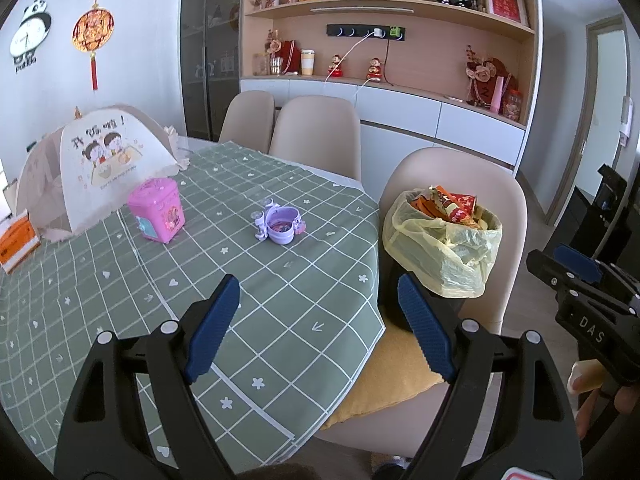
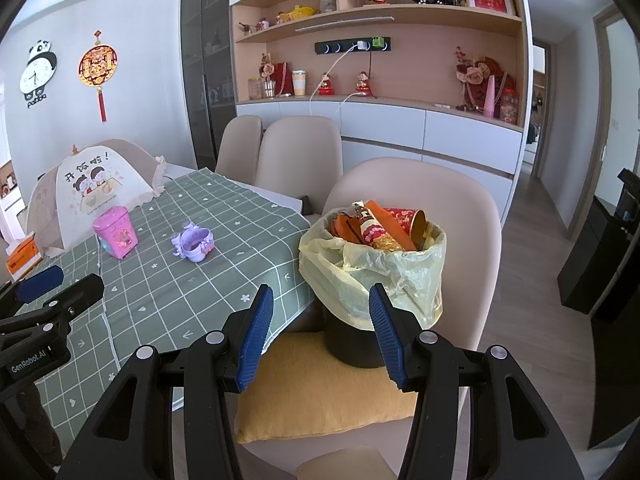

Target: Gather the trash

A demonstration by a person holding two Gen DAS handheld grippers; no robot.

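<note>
Yellow plastic lines a small dark bin (image 2: pixel 352 344) that stands on a mustard cushion (image 2: pixel 320 396) on the seat of a beige chair (image 2: pixel 460 208), pulled up to the near corner of a worktop (image 1: pixel 260 292) covered in green checked cloth. The bin bag (image 2: pixel 400 276) is stuffed to the rim with red and orange wrappers and a paper cup (image 2: pixel 412 220), most of them standing on end and leaning to the right. In the right wrist view the right gripper (image 2: pixel 322 332) has its blue fingers (image 2: pixel 256 332) spread wide with nothing between them, and the bin sits straight ahead and slightly below, framed between the fingers, close but not touched. In the left wrist view the left gripper (image 1: pixel 320 328) is also spread wide and empty; it points at the worktop corner, and the bin bag (image 1: pixel 440 248) lies ahead and off to its right, beyond the right-hand finger. The right hand therefore looks the nearer and better lined up with the bin. On the cloth, farther away, are a pink tin (image 1: pixel 158 210), a small lilac toy dish (image 1: pixel 280 224), a folding food cover (image 1: pixel 100 164) and an orange tissue box (image 1: pixel 16 244); none is plainly rubbish. Judging by the full bag, the next move likely concerns its loose rim.
</note>
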